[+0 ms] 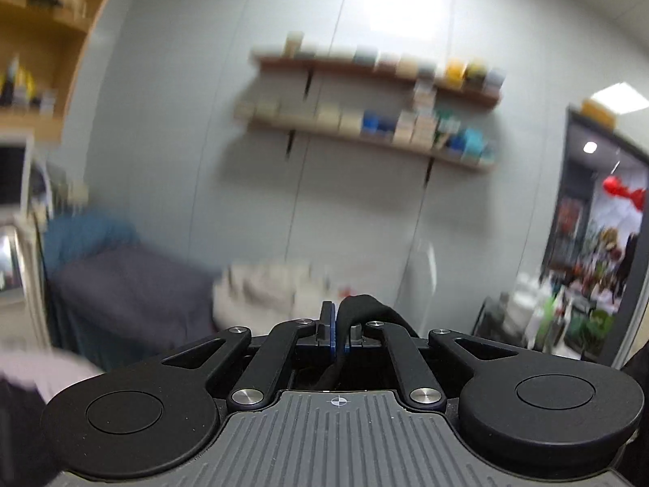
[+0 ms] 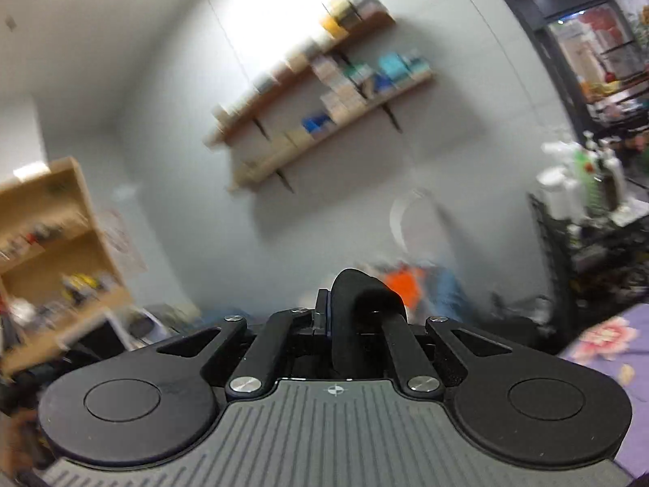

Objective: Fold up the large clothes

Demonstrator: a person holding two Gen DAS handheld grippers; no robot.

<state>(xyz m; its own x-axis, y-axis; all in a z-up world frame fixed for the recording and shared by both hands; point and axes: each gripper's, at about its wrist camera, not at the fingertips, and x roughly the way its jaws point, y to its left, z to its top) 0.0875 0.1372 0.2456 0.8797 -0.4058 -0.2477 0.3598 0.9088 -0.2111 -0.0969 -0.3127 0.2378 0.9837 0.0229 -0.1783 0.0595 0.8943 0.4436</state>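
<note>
Both views looked out nearly level across the room, each over its own gripper. Nearest the lens in the left wrist view, the left gripper (image 1: pixel 340 330) was closed on a fold of black cloth (image 1: pixel 367 308), which rose between the pads and draped over the right-hand finger; more of the cloth ran back toward the camera between the fingers. In the right wrist view the right gripper (image 2: pixel 338 312) likewise pinched a thick roll of the same black cloth (image 2: pixel 361 296), the jaws nearly together around it. The garment was thus held at two points and hung below both cameras (its lower part was out of sight, so its spread could not be told).

Judged from this, the step in hand was the lift and shake-out before the first fold. To do it well, the two grips should be kept level with one another and drawn apart until the top edge ran taut, with no slackening of either pinch.

Beyond the grippers lay a purple flowered sheet (image 2: pixel 608 349) at the right edge and a dark covered bench (image 1: pixel 130 288) to the left. Farthest off, two wall shelves (image 1: pixel 365 130) carried small boxes, blurred.
</note>
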